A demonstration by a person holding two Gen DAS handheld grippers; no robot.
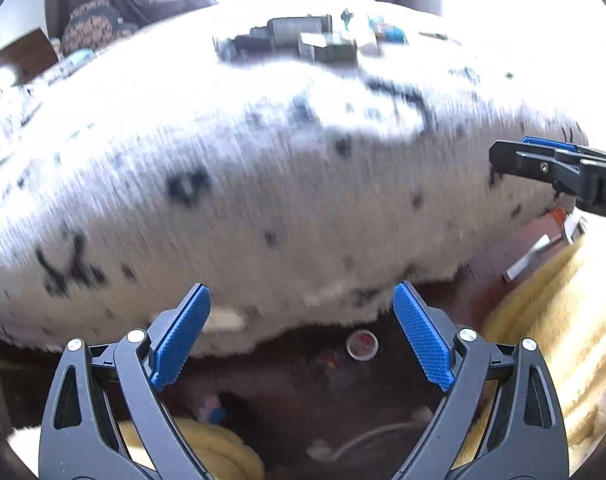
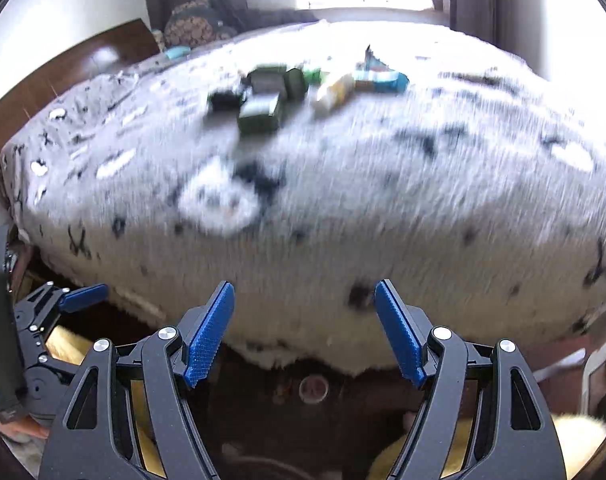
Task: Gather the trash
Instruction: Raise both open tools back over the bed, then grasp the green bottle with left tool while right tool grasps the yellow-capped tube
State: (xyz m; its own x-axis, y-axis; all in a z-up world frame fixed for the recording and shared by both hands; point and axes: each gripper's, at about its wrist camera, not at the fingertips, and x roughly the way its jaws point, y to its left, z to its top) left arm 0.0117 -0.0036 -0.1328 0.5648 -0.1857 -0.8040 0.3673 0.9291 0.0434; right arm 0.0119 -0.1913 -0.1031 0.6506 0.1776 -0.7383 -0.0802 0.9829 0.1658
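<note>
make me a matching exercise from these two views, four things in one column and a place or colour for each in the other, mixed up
Things:
1. dark green boxes
2. blue and white wrapper
3. round metal cap
4. left claw

Places or colours:
A. on the dark floor below the blanket's edge
B. open, nothing between its blue pads
C. far on the blanket, right end of the trash pile
D. far on the blanket, left part of the trash pile

Pairs: 1-D, 2-C, 3-A, 4-B
</note>
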